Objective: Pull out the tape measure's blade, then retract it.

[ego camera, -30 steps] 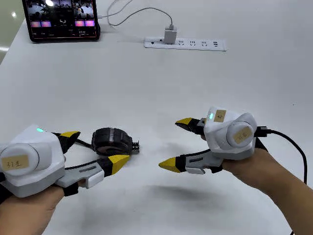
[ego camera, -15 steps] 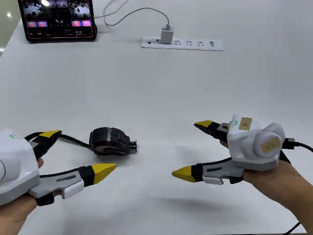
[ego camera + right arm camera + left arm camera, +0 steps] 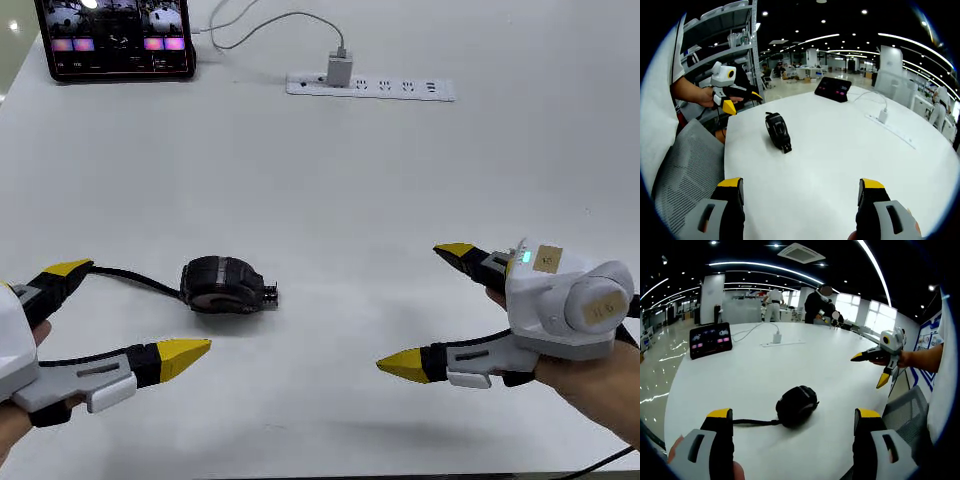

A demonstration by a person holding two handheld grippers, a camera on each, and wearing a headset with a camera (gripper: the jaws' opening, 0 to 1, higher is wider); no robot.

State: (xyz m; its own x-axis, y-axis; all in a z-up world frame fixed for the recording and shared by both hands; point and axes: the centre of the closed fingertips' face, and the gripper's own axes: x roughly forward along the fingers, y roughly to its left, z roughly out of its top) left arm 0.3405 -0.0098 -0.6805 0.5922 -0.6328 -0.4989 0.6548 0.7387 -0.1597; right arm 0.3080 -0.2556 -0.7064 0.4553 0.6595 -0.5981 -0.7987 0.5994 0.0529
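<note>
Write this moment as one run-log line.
tape measure: on table, blade in | left hand-held gripper: open, empty, near it | right hand-held gripper: open, empty, farther off

Legible text: none.
Right gripper point(image 3: 425, 306) housing: two tan stickers point(image 3: 547, 258), handwritten marks too small to read.
Tablet point(image 3: 115, 35) screen: coloured tiles, captions blurred.
Tape measure point(image 3: 222, 284) case: markings not resolvable.
Power strip point(image 3: 400, 89): print not resolvable.
Blue wall panel point(image 3: 930, 347), left gripper view: lettering blurred.
</note>
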